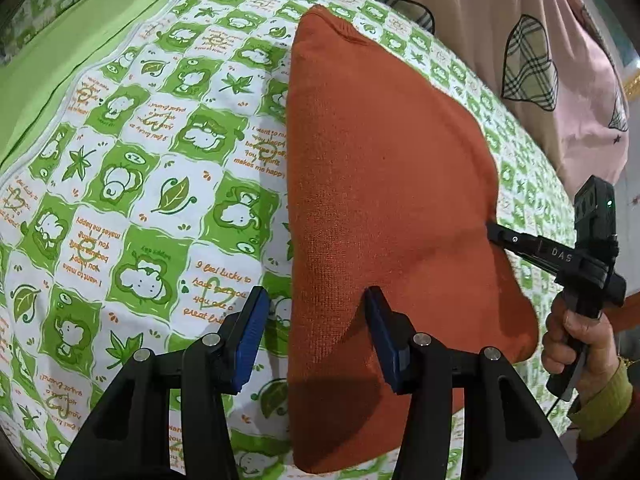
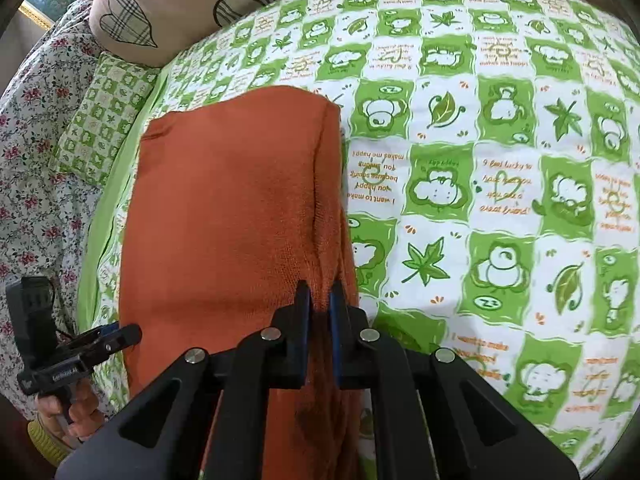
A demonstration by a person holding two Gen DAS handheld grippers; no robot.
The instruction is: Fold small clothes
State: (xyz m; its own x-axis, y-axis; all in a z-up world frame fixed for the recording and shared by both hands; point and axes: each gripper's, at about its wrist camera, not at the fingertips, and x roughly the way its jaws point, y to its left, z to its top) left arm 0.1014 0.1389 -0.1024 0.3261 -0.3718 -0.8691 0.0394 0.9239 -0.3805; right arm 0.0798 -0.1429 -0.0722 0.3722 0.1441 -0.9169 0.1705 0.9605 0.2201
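Green-and-white printed bedding (image 2: 500,160) covers the bed, with a beige pillow (image 2: 168,8) at its head. An orange knitted garment (image 2: 228,208) lies folded lengthwise on the bedding. The right tool (image 2: 320,296) has its pads pressed together, pinching the garment's folded edge. The left tool (image 1: 316,308) stands spread, its jaws straddling the garment's other long edge: one blue pad (image 1: 378,320) over the cloth, the other over the bedding, gripping nothing. A hand (image 1: 576,336) holds the right tool's handle.
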